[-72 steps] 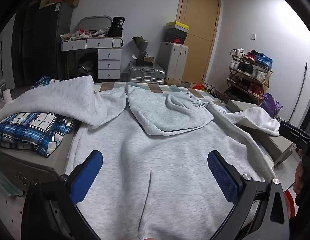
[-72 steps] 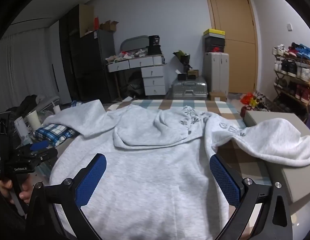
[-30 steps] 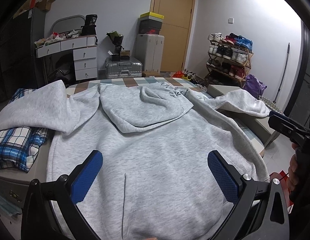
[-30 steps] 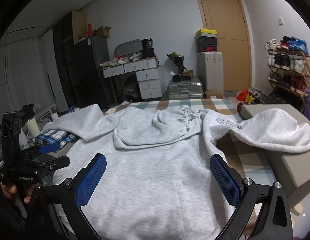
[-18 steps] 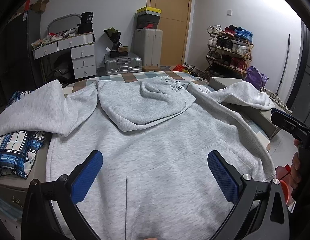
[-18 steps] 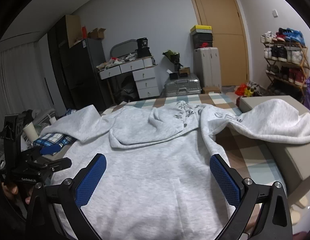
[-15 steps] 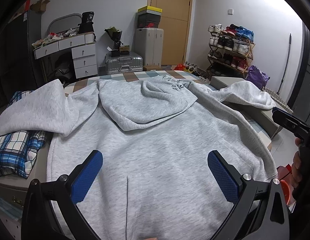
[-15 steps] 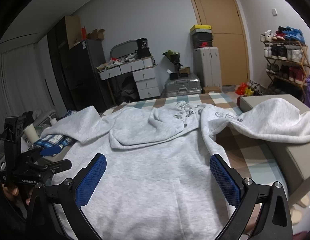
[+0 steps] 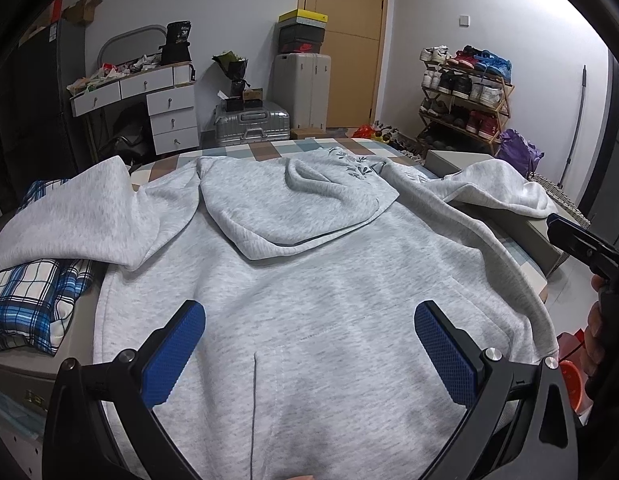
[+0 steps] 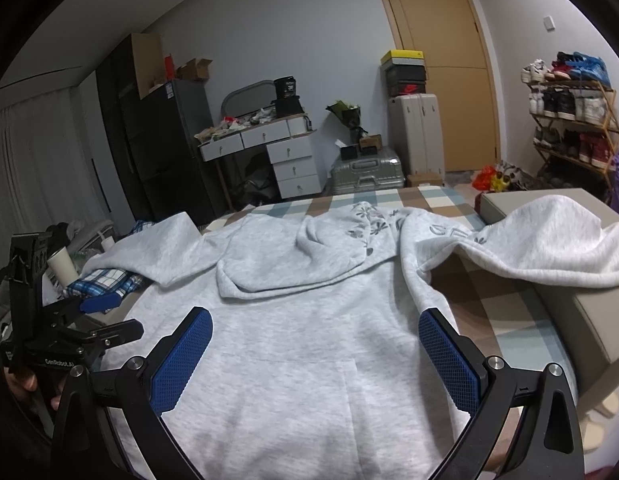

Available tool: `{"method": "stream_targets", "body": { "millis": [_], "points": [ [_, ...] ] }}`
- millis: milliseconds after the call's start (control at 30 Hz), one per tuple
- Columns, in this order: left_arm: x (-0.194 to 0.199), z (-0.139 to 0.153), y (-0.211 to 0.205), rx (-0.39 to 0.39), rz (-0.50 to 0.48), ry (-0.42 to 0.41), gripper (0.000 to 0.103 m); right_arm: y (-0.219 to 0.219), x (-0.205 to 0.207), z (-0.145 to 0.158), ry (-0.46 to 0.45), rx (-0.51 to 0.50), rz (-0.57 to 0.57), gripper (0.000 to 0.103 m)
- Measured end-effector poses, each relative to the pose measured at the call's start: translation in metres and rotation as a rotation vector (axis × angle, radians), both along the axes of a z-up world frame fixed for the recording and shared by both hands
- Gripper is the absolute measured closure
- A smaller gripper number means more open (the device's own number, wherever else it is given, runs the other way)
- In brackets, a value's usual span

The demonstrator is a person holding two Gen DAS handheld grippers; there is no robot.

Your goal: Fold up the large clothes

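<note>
Right wrist view shows white lettering on the black body of the left gripper (image 10: 109,316), roughly "GenRobot.AI", though it is small. A black box (image 10: 285,87) on the cluttered white drawer desk (image 10: 265,148) bears the number 36, and a black shoebox (image 10: 405,89) carries a red swoosh. The large light-grey hooded sweatshirt (image 9: 309,280) lies spread flat on the checked bed (image 10: 429,200), hood folded onto its back, faint dark flower prints near the neck. Its one sleeve drapes over a blue plaid cloth (image 9: 29,300), the other over a beige box (image 10: 581,312). Both the left gripper (image 9: 309,350) and the right gripper (image 10: 315,354) hover with blue pads spread wide, holding nothing. Compared with 2.4 seconds ago, the left camera has swung rightward and the sweatshirt's pocket seam sits more central.
</note>
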State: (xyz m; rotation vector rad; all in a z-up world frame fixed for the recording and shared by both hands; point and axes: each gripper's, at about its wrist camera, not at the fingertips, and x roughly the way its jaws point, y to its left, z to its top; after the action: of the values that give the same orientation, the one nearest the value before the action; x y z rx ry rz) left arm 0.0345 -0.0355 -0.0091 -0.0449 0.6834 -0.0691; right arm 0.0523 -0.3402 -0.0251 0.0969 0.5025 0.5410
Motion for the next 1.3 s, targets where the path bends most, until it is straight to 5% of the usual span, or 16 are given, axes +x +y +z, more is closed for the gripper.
{"method": "stream_targets", "body": {
  "millis": [800,1200,1300],
  "points": [
    [0.015,0.002,0.02,-0.05,0.044,-0.025,0.001,-0.007,0.036,0.004,0.012,-0.047,-0.019,0.0],
    [0.04,-0.003,0.028,-0.055,0.066,-0.024,0.001,-0.158,0.096,0.016,0.086,-0.111,-0.592,0.0],
    [0.046,-0.009,0.033,-0.083,0.083,-0.002,0.001,-0.219,0.124,0.01,0.174,-0.081,-0.773,0.0]
  ]
}}
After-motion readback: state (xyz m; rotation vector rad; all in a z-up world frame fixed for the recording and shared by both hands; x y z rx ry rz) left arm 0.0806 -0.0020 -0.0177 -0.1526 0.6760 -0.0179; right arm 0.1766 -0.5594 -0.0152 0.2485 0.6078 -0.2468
